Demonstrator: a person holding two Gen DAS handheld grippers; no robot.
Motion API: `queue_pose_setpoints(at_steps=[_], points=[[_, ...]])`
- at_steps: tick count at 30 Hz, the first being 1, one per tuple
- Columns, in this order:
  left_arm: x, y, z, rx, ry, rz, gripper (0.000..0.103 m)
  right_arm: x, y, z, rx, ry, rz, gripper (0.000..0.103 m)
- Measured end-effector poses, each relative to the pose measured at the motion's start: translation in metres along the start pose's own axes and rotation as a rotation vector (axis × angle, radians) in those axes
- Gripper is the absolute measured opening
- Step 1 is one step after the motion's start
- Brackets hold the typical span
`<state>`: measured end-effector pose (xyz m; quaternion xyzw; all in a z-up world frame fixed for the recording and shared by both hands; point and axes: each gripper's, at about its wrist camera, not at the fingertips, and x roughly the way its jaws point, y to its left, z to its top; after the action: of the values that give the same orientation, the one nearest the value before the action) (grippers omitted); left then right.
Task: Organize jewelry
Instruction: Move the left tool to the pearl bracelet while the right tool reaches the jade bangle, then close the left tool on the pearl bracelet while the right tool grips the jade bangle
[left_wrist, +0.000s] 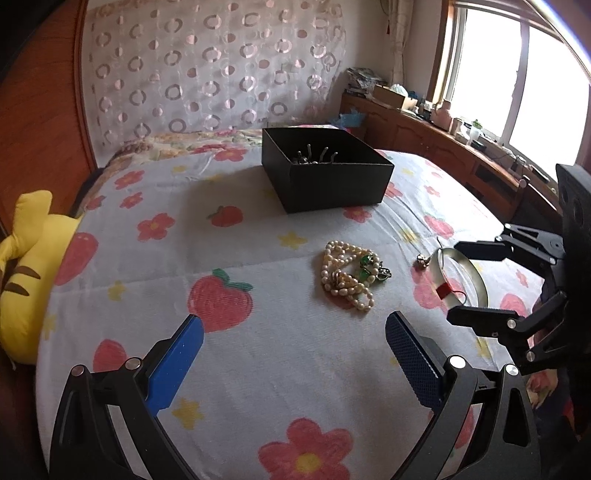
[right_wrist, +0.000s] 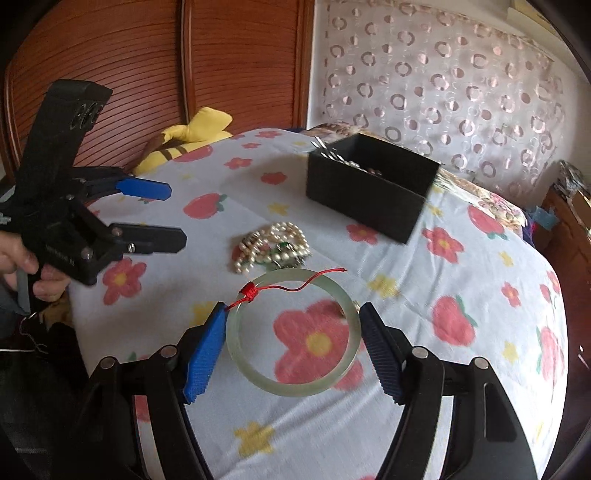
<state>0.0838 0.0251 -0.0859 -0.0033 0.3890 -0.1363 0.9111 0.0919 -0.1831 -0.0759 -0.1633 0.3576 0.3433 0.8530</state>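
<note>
A pale green jade bangle (right_wrist: 295, 384) with a red cord (right_wrist: 251, 291) sits between the blue pads of my right gripper (right_wrist: 291, 325), which is shut on it and holds it above the bed. The bangle also shows in the left wrist view (left_wrist: 476, 277) between the right gripper's fingers (left_wrist: 480, 317). A heap of pearl necklaces with green beads (left_wrist: 349, 275) lies on the bedspread, also in the right wrist view (right_wrist: 273, 245). My left gripper (left_wrist: 295, 325) is open and empty, just short of the pearls. A black box (left_wrist: 325, 173) holding metal jewelry stands farther back.
The bed has a flowered white spread (left_wrist: 221, 258). A yellow plush toy (left_wrist: 29, 266) lies at its left edge by a wooden wardrobe (right_wrist: 221, 55). A small metal charm (left_wrist: 421, 260) lies beside the bangle. A cluttered wooden cabinet (left_wrist: 443, 140) runs under the window.
</note>
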Motion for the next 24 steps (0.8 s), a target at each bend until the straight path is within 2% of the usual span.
queue_pose_setpoints(at_steps=[3,5,6,8,9,11,13,17,24], points=[[0.004,-0.001,0.004,-0.006,0.004,-0.027,0.093,-0.002,-0.004,-0.009,0.017,-0.001,-0.015,0.074],[0.007,-0.002,0.009,-0.01,0.017,-0.047,0.077,-0.003,-0.005,-0.012,0.025,-0.004,-0.019,0.074],[0.01,-0.003,0.011,-0.013,0.025,-0.059,0.074,-0.003,-0.006,-0.014,0.03,-0.006,-0.019,0.074],[0.014,-0.005,0.015,-0.018,0.038,-0.083,0.057,-0.002,-0.007,-0.017,0.037,-0.007,-0.024,0.074],[0.018,-0.005,0.018,-0.022,0.046,-0.096,0.054,-0.002,-0.008,-0.018,0.041,-0.007,-0.024,0.074],[0.026,-0.007,0.025,-0.028,0.067,-0.123,0.039,-0.003,-0.009,-0.017,0.048,-0.016,-0.022,0.074],[0.034,-0.009,0.033,-0.022,0.083,-0.124,0.03,-0.001,-0.009,-0.017,0.05,-0.017,-0.024,0.074],[0.048,-0.012,0.045,-0.006,0.106,-0.124,0.024,-0.002,-0.006,-0.017,0.048,-0.029,-0.034,0.074],[0.07,-0.015,0.057,0.031,0.162,-0.09,0.022,-0.005,-0.009,-0.02,0.068,-0.04,-0.027,0.074]])
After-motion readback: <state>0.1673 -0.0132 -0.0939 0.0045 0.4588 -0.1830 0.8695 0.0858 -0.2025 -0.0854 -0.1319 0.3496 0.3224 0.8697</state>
